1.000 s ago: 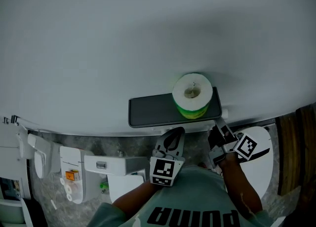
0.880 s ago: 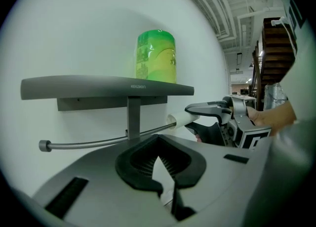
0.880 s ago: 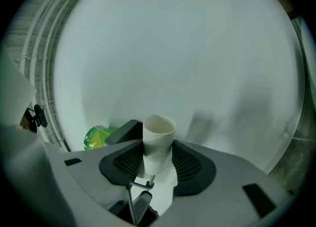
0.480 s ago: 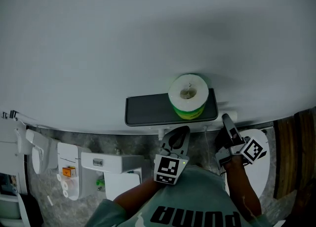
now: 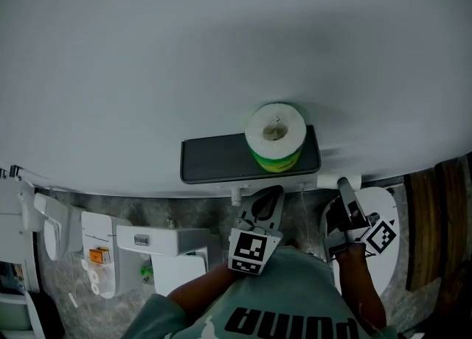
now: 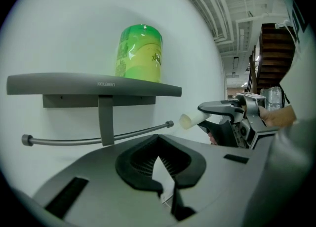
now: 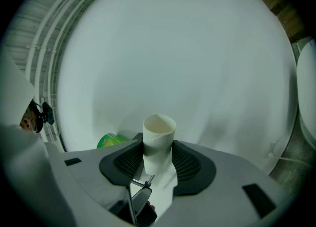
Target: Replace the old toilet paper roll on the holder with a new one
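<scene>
Cardboard tube [image 7: 159, 131] pinched between right gripper [image 7: 158, 158] jaws. Left gripper [image 6: 158, 156] pressed together, empty. Wrapped toilet roll [image 6: 139, 53] on shelf [image 6: 94, 84], 12 o'clock of it.

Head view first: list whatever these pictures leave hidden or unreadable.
- Holder bar: head view, mostly covered by the shelf.
- New roll: right gripper view, mostly behind the right gripper's body.
- Cardboard tube: right gripper view, its lower end hidden between the pads.
- Print on the roll's wrapper: left gripper view, too blurred to read.
</scene>
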Motion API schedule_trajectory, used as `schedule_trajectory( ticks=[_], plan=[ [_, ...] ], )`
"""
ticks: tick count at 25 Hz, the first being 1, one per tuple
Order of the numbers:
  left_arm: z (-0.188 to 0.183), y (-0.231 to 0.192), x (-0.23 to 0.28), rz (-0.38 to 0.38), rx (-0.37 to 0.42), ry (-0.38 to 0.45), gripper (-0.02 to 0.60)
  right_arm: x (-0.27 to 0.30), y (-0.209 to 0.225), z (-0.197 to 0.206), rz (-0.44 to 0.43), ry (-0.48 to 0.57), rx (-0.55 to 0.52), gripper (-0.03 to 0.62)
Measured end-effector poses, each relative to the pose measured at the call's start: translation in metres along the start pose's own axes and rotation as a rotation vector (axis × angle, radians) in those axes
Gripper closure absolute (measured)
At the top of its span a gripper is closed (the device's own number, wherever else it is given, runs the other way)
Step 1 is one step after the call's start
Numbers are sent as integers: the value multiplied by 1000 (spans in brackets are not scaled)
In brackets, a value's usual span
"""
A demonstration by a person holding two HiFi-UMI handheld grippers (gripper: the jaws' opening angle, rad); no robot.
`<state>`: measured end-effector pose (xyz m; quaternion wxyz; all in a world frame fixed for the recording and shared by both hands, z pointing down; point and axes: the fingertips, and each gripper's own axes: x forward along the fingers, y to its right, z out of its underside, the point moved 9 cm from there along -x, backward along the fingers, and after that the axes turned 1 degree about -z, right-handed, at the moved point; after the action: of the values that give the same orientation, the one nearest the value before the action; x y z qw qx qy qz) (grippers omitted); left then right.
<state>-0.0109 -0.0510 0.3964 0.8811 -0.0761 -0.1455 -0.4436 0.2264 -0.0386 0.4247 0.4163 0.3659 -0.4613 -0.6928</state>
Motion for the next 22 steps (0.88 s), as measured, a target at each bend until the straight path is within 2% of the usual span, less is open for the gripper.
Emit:
schedule_trajectory(
  ticks=[3, 12, 16, 22],
  plan=[
    [-2, -2, -5, 3, -9, 13, 577, -4, -20, 3, -22, -6, -58, 404],
    [-7, -17, -31, -27, -62, 49, 577, -1, -101, 20, -105, -83, -343, 404],
    [-4, -29, -47, -58, -79, 55, 577, 8, -130, 35, -135, -140, -474, 404],
    [2, -54, -71, -128, -99, 62, 577, 40, -165, 57, -172, -191, -611, 404]
  ],
)
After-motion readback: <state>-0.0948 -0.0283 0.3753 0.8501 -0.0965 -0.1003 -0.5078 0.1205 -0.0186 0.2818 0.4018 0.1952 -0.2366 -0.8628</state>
